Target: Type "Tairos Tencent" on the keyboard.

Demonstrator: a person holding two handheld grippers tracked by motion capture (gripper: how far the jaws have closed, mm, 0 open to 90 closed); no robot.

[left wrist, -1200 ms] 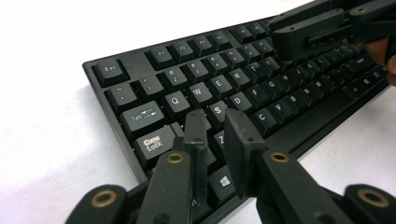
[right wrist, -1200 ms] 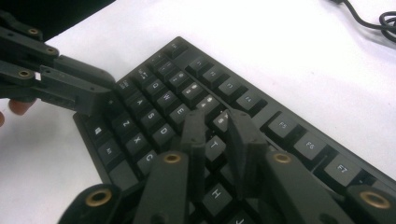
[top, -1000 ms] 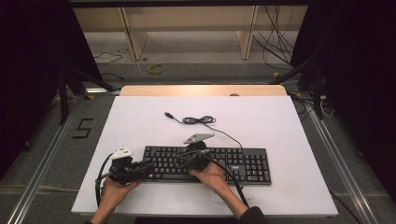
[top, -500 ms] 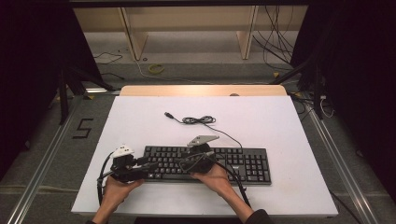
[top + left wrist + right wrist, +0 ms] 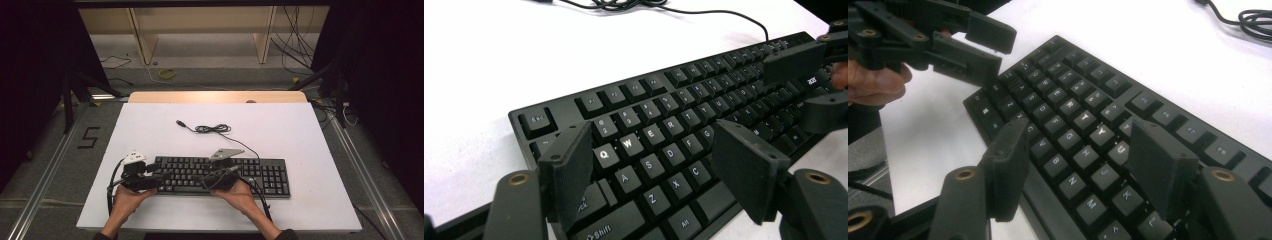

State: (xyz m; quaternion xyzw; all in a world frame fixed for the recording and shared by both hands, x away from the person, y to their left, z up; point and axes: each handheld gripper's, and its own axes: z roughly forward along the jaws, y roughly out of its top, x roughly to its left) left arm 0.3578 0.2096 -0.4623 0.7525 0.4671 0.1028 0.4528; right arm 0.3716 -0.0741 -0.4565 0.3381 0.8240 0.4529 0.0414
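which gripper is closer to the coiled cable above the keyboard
Right. The right gripper sits mid-keyboard, just below the coiled cable; the left gripper is at the keyboard's left end, farther off.

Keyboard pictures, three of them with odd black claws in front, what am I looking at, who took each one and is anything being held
A person sits at a white table holding a hand-held two-jaw gripper in each hand. The high view comes from a fixed camera above, looking forward and down. The other two come from small cameras riding on the grippers, so the black claws are each gripper's own jaws. On the table lies a black keyboard with its cable loosely coiled behind it. The left gripper hangs over the keys near the keyboard's left end, the right gripper over its middle. Both pairs of jaws have just been opening and now stand apart over the keys, gripping nothing.
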